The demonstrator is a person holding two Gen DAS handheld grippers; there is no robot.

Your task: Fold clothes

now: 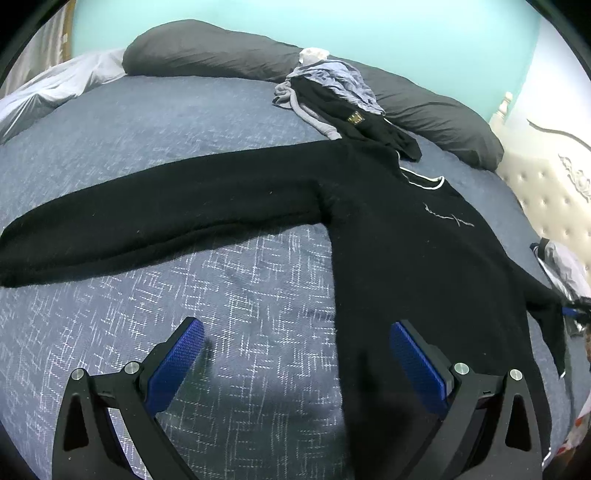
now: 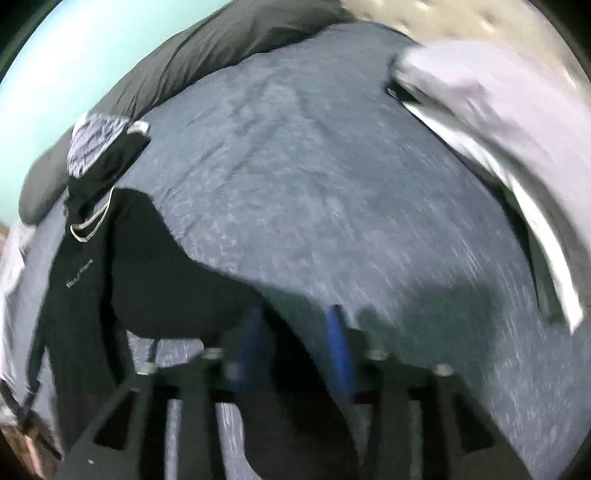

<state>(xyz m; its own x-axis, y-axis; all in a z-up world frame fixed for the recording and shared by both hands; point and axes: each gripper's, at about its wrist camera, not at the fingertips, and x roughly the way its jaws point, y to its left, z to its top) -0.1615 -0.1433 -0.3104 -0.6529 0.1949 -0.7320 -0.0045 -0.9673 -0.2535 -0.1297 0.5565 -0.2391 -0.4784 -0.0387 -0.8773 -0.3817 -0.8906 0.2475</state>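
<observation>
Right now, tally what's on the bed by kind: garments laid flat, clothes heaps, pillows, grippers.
Garments laid flat: 1, the black hoodie
Clothes heaps: 2, the pile by the pillows, the pale pile by the headboard
Dark grey pillows: 2
Grippers: 2, left gripper, right gripper
Total: 7

A blue-grey patterned bedspread (image 1: 147, 122) covers the bed. Along its far edge lies a long dark grey pillow (image 1: 207, 51) against a turquoise wall (image 1: 332, 22). A cream tufted headboard (image 1: 550, 195) stands to the right, and white bedding (image 1: 48, 92) bunches at far left.
</observation>
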